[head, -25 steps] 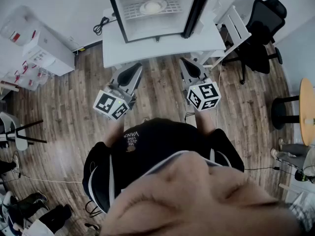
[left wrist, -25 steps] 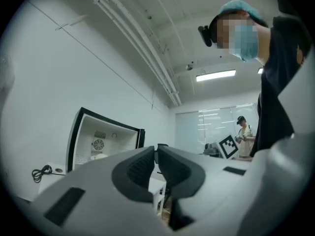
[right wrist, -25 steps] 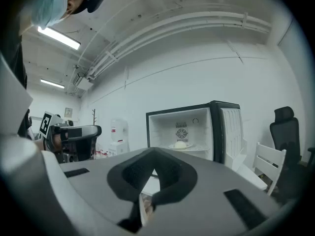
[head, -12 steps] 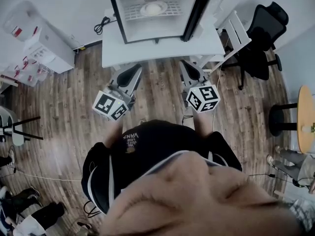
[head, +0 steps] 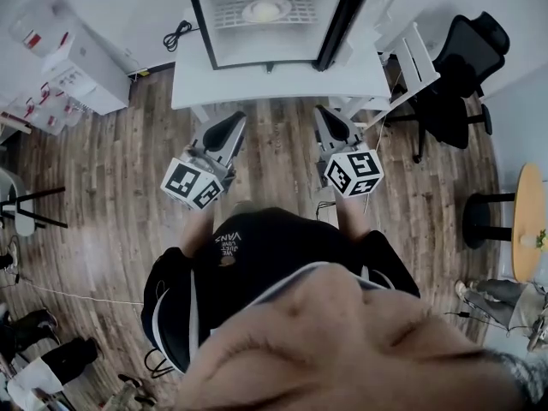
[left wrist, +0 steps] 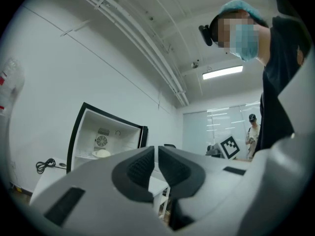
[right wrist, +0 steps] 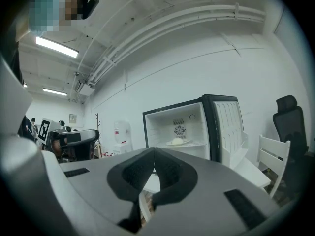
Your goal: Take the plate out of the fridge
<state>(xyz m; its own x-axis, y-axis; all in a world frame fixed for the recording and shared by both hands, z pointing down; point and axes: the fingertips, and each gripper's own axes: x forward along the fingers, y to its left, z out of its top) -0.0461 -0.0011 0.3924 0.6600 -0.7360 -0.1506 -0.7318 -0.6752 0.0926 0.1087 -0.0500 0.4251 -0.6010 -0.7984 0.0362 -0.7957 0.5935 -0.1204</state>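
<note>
Beyond the fingers of the right gripper (right wrist: 154, 152), the fridge (right wrist: 179, 117) shows only its upper part; the gripper's own grey body covers everything below the shelf. The plate (right wrist: 168, 143) on that shelf is too small to read: a pale mound (right wrist: 177, 140) lies on it, and what it is cannot be told. Past the fingers of the left gripper (left wrist: 156, 150), that gripper's body likewise hides the fridge's lower part. In the head view the fridge's top runs off the upper edge, ahead of both pairs of fingers. A round wooden table (head: 533, 204), well right of the right fingers, is cut by the picture's edge.
</note>
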